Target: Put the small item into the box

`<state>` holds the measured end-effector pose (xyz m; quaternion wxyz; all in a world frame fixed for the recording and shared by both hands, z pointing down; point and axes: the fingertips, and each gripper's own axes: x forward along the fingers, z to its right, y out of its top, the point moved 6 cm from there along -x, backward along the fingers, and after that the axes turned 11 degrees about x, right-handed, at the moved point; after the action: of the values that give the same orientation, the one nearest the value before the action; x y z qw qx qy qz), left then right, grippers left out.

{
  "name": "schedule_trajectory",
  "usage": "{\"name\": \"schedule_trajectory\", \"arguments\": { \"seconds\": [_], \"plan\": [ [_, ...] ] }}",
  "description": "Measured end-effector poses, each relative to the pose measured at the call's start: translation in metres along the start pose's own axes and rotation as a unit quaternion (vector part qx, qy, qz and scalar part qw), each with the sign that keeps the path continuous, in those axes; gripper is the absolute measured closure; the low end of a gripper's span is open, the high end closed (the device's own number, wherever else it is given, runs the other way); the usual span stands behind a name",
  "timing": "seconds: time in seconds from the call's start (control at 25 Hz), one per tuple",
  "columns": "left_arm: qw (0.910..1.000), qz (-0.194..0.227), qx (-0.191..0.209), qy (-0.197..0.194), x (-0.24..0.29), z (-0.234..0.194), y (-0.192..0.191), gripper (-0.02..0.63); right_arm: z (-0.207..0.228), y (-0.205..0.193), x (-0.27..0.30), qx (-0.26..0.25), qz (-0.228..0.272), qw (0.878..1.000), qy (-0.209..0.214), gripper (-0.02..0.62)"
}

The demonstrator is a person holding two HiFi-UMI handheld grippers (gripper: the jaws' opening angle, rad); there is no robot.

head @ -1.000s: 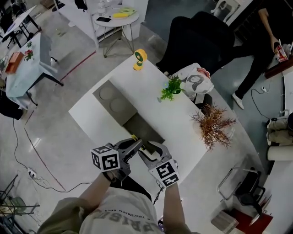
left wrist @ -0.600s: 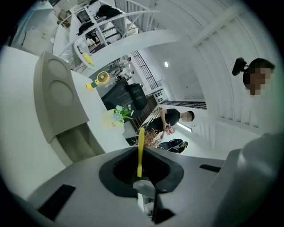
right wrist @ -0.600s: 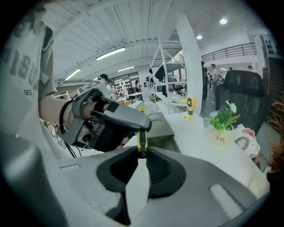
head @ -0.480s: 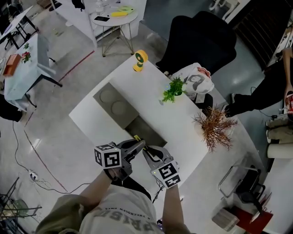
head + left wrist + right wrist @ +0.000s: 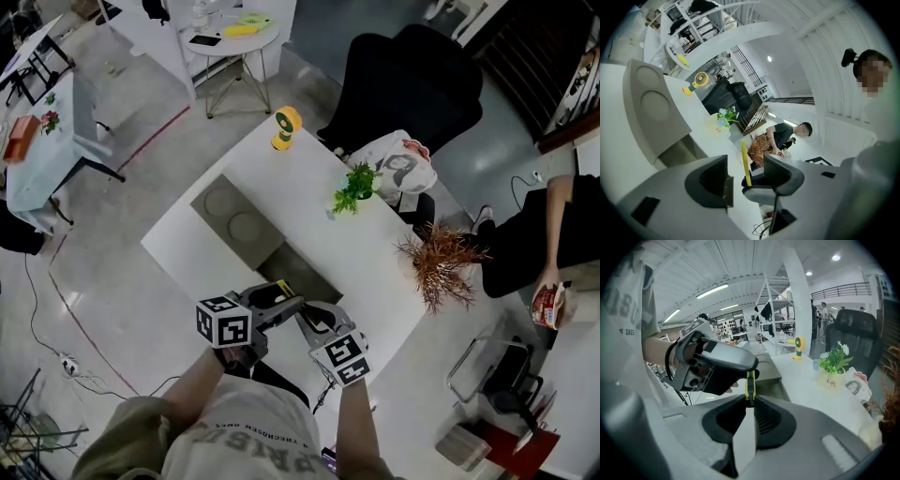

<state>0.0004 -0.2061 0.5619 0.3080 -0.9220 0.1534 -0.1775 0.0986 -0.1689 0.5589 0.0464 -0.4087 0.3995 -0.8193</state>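
So far: item [image 5: 749,383] pinched shut in right claw [image 5: 749,401], held just beside open box [image 5: 295,270] on desk [image 5: 309,187].
Left claw [image 5: 749,177]: wide, straddling item, apparently not gripping.
Remaining: lower item into box, release.

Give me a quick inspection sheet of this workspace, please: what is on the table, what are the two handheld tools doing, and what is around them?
Surface: white table, mostly bare.
Job's things: grey box open, lid folded back; small yellow item is held above the table's near edge, not in the box.
Clutter: yellow fan, green plant, dried plant, printed bag.
Grippers: right gripper has its jaws closed on the item; left gripper has its jaws apart either side of it, not gripping.
Cables: plug strip with a cable on the floor.
Surroundings: black chair, round side table, a person standing nearby.
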Motion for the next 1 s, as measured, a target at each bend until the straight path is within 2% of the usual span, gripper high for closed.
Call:
{"name": "schedule_trajectory", "arguments": {
  "seconds": [0.08,0.16,0.32,0.56,0.8,1.0],
  "plan": [
    [0.9994,-0.016,0.029,0.011,-0.002,-0.002,-0.001,0.343,0.002,-0.001,0.002,-0.002,-0.006,1.0,-0.005,0.538],
    [0.997,-0.038,0.063,0.023,-0.005,-0.004,-0.003,0.325,0.005,-0.002,0.003,-0.003,-0.013,1.0,-0.01,0.538],
    [0.9889,-0.075,0.121,0.045,-0.011,-0.006,-0.007,0.324,0.012,-0.003,0.006,-0.014,-0.03,0.999,-0.023,0.538],
    [0.9693,-0.121,0.199,0.081,-0.021,-0.012,-0.012,0.314,0.026,-0.008,0.019,-0.029,-0.077,0.996,-0.048,0.538],
    [0.95,-0.166,0.246,0.099,-0.032,-0.015,-0.019,0.314,0.036,-0.017,0.037,-0.034,-0.13,0.989,-0.065,0.538],
    [0.9461,-0.175,0.249,0.11,-0.039,-0.019,-0.024,0.31,0.048,-0.027,0.05,-0.03,-0.174,0.981,-0.078,0.538]
  ]
}}
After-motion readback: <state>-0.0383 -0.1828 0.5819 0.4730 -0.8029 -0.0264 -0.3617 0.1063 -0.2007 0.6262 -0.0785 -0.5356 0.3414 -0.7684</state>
